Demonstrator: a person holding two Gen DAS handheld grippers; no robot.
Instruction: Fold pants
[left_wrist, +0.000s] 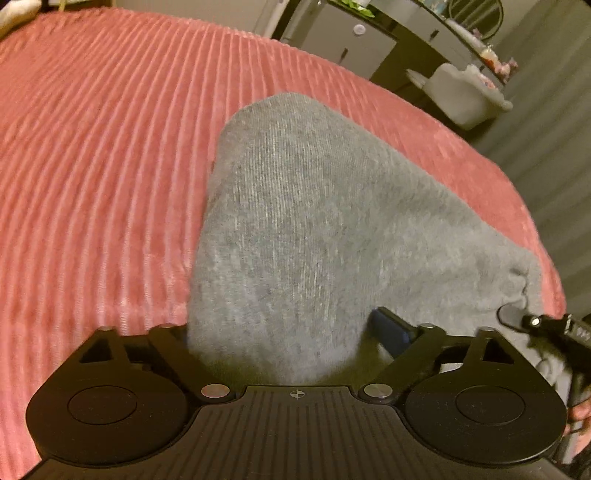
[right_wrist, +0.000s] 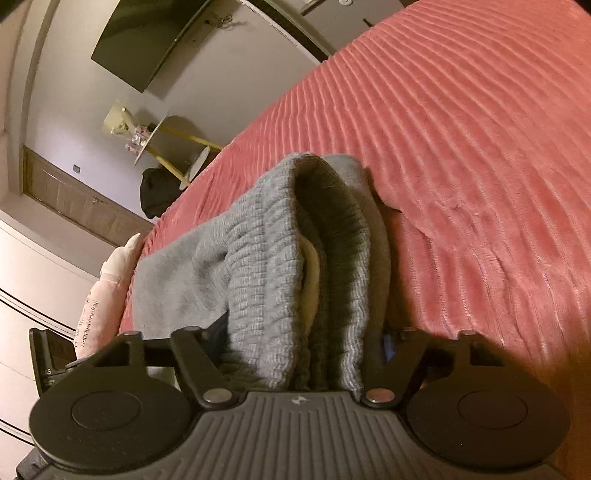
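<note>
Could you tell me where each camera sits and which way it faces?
Left wrist: on the left tool, looking down along its fingers at the grey pants on the pink bedspread; the right tool and a hand show at the right edge.
Right wrist: on the right tool, tilted, looking along the pants' ribbed waistband bunched between its fingers; no hand shows.
Shared: the pants and bedspread.

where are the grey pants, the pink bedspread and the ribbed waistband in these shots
grey pants (left_wrist: 303, 229), left wrist view, on the smooth middle of the folded fabric
pink bedspread (left_wrist: 103, 147), left wrist view, on the bare ribbed cover left of the pants
ribbed waistband (right_wrist: 266, 266), right wrist view, on the outer elastic band
</note>
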